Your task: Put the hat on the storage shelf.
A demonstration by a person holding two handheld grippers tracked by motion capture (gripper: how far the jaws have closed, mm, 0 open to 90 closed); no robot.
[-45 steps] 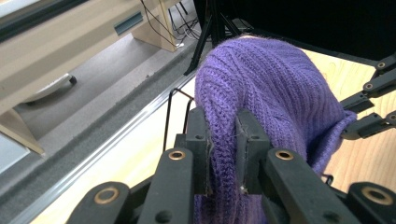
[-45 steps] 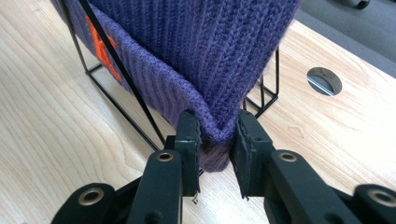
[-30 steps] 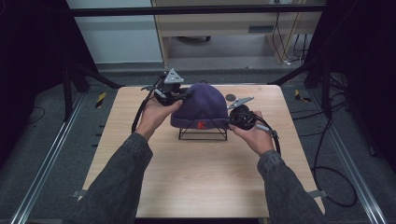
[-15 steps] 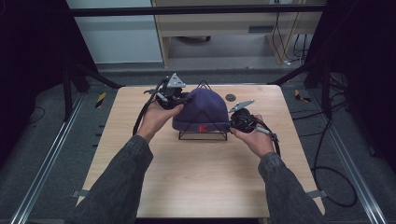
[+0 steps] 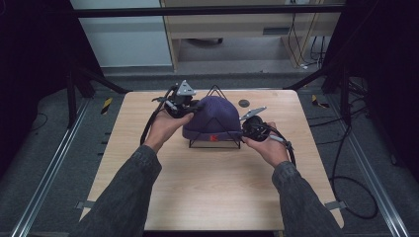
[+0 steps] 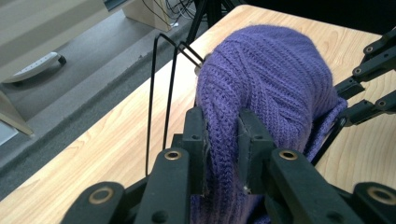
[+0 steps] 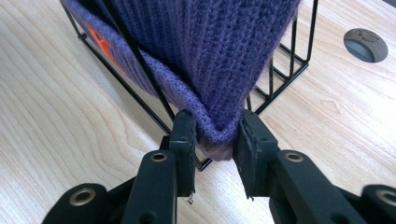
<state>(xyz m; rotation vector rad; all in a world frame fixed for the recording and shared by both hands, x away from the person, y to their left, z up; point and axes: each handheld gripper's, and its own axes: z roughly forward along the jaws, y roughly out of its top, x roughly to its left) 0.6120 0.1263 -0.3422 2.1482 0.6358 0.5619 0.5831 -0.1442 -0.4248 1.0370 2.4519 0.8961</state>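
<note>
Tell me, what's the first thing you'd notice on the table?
A purple knitted hat sits in the middle of the wooden table, draped over a black wire stand. The left gripper pinches the hat's knit on one side, and the right gripper pinches its folded brim on the other.

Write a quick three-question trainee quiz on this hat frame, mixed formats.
1. True or false: the left hand-held gripper pinches the purple hat.
2. What does the hat sit on? A) a wire stand B) a plate C) a box
3. Fill in: the right hand-held gripper grips the hat's folded ____.

Key: 1 true. 2 A, the wire stand. 3 brim, with the jaws closed on knit fabric.
</note>
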